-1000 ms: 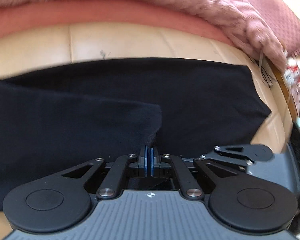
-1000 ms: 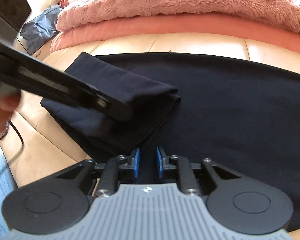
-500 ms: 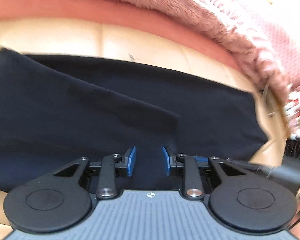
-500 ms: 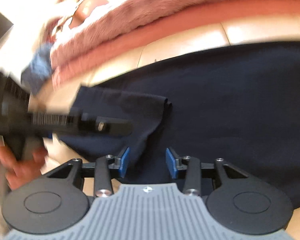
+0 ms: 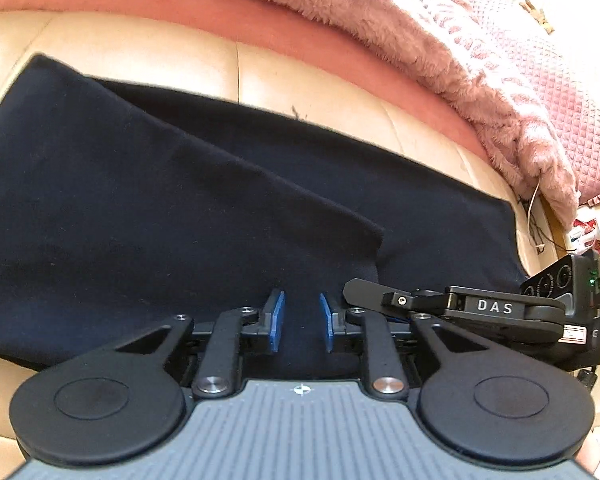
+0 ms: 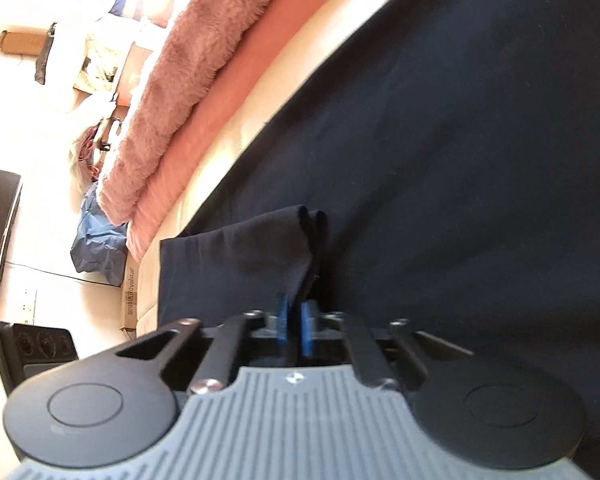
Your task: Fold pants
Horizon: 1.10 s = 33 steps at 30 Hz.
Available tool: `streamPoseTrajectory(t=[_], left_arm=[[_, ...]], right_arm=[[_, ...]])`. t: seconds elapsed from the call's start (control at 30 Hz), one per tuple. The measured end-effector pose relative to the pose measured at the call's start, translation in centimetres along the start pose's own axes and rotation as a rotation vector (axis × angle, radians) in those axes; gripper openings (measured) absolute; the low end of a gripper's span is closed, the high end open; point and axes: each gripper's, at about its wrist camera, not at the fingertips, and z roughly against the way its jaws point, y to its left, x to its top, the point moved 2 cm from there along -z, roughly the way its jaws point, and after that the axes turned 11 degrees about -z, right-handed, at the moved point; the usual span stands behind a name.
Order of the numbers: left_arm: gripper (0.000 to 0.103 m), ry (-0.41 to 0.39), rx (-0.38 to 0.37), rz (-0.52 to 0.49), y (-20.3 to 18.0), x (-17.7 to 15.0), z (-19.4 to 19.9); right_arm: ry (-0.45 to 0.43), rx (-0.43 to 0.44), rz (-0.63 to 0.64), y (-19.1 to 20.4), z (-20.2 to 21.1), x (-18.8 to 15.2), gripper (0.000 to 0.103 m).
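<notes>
cream leather sofa (image 5: pixel 112 44) under a pink fluffy blanket (image 5: pixel 380 12). soft, limp navy cotton pants (image 5: pixel 140 200) lie across it. right gripper (image 6: pixel 294 320) pinches the folded hem corner; left gripper (image 5: pixel 300 320), jaws apart and closing, sits over the near edge.

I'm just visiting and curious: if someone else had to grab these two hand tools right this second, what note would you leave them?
Right gripper: shut on a fold of the dark pants, pinching the doubled edge that stands up in front of its blue pads.
Left gripper: jaws apart and closing, over the cloth, pads not pressing on it.
Pants: spread across the beige sofa seat, below the pink furry blanket; one end already lies folded back over the rest.
Done: first fold laid.
Left: probably get the left grip on the edge too, then carry that edge across for the next fold and smooth it.
</notes>
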Motion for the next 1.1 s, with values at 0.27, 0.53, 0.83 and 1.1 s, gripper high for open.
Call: streamPoseTrajectory(t=[0.27,0.53,0.83,1.1], left_arm=[[0.025,-0.226,0.179,0.014,2.0,-0.4,8.8],[0.025,-0.345,0.272,0.092,4.8,-1.7,14.3],[0.025,-0.300,0.202,-0.016,0.4,-0.3,10.2],[0.025,-0.198,0.181,-0.143,-4.5,2.1,3.9]], right_arm=[[-0.019,-0.011,0.228,8.1,3.1,-0.5,0.000],[-0.087,-0.011,0.519,21.5,12.5,1.5,0.000],[-0.238,-0.183,0.557,21.7,27.0,7.3,0.000],[-0.299,-0.400,0.363,5.9,33.2,15.4,0.000]])
